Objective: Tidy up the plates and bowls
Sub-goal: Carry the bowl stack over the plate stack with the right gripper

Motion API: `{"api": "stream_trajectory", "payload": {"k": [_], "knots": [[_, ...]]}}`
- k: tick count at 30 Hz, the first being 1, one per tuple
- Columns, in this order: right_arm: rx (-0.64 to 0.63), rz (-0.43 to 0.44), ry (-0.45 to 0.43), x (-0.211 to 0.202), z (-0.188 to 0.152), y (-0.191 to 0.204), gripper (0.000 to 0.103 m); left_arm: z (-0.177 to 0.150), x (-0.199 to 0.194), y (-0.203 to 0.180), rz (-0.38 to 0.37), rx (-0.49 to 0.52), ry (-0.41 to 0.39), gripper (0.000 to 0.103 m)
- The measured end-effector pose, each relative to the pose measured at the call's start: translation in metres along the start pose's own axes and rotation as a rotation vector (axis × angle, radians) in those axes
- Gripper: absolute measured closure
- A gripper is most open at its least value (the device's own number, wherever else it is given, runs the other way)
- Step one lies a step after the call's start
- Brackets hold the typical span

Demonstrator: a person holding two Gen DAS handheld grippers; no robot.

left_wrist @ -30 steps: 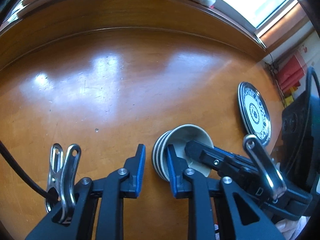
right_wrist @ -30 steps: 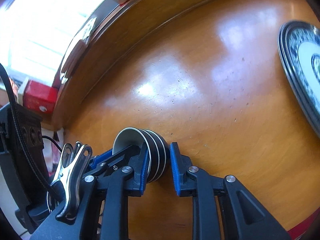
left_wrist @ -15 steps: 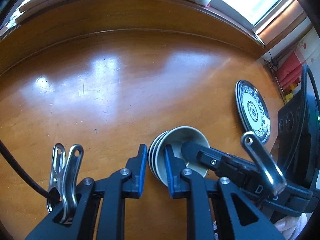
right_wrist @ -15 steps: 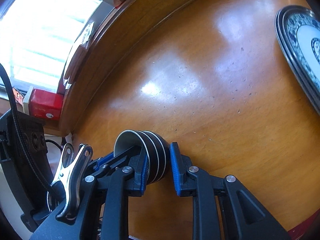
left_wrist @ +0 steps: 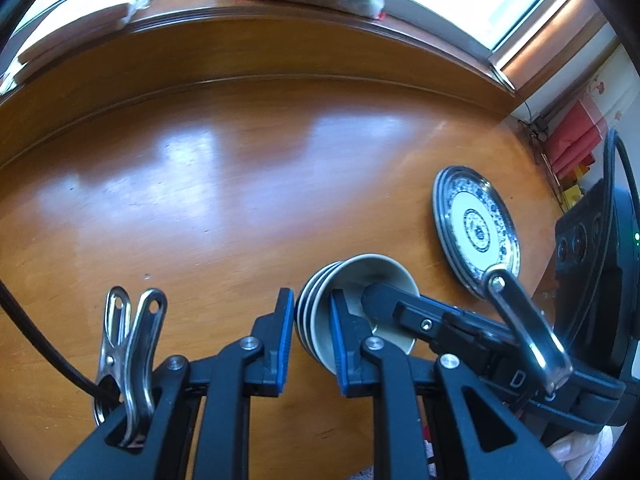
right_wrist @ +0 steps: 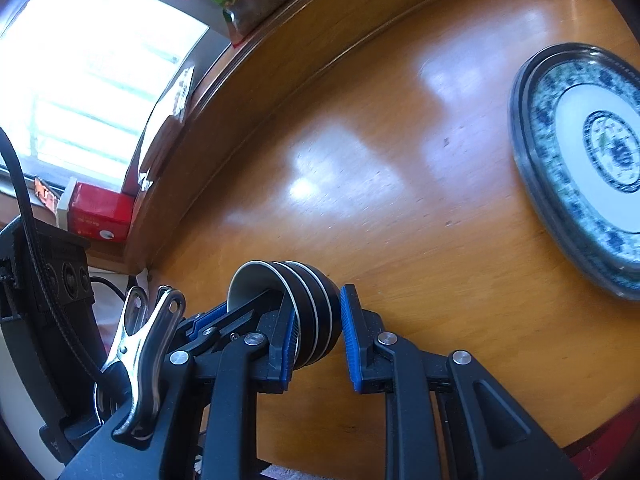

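While both grip opposite rims, stacked bowls [left_wrist: 356, 304] clamped between left claw [left_wrist: 310, 336], right claw [right_wrist: 316, 334].

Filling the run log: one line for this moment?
left gripper: shut on stacked dark bowls | right gripper: same stack | blue-patterned plates: on table

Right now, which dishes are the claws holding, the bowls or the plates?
The nested bowls: both claws, left and right, pinch their rims. The blue-patterned plates lie untouched on the table.
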State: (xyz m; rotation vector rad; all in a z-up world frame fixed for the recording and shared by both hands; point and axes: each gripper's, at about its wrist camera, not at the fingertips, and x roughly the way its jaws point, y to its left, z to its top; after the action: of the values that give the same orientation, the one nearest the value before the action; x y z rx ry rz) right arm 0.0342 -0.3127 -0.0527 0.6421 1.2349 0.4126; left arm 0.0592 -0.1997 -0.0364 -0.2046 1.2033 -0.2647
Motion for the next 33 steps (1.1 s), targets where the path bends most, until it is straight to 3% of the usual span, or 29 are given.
{"api": "stream_trajectory", "payload": {"k": [21, 33], "knots": [[0.081, -0.014, -0.116, -0.075, 0.023, -0.07, 0.08, 0.027, 0.021, -0.104, -0.035, 0.142, 0.006, 0.086], [0.106, 0.002, -0.141, -0.095, 0.049, -0.11, 0.08, 0.047, 0.037, -0.146, -0.026, 0.172, 0.006, 0.086]]}}
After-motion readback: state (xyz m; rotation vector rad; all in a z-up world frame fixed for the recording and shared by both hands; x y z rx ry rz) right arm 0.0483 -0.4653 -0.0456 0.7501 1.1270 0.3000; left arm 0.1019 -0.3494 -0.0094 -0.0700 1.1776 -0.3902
